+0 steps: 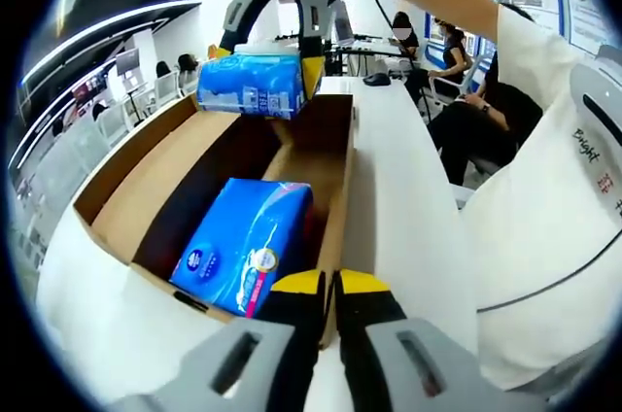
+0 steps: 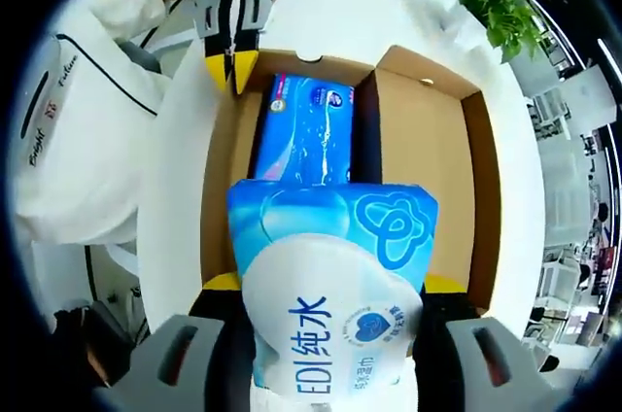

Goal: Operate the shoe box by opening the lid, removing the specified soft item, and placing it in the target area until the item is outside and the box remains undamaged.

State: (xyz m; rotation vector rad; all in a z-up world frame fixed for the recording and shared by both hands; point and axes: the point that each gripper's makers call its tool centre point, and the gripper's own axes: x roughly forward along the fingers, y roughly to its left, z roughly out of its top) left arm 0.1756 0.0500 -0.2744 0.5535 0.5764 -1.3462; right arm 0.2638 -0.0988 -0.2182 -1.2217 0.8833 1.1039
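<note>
1. Left gripper view: the left gripper [image 1: 330,291] sits at the near end wall of the shoe box [image 1: 146,179], its yellow-tipped jaws together on that cardboard edge, steadying it by the look of things. The box stands open on the white bench [image 1: 398,198], flaps spread. A dark blue pack [image 1: 245,242] lies flat inside the box. Over the far end of the box, the right gripper [image 1: 277,62] holds the light blue soft pack [image 1: 251,85] lifted clear of the cardboard.

2. Right gripper view: the jaws are clamped on the soft pack [image 2: 330,305], which hangs above the box [image 2: 428,140]. Below it, the dark blue pack [image 2: 309,135] rests in the box, against the wall on the person's side. The left gripper [image 2: 231,67] is at the far end wall.

3. Progress, as judged: lid open, item out, no visible damage to the box. Left to do: carry the pack to the target area, which I cannot identify, and set it down.
</note>
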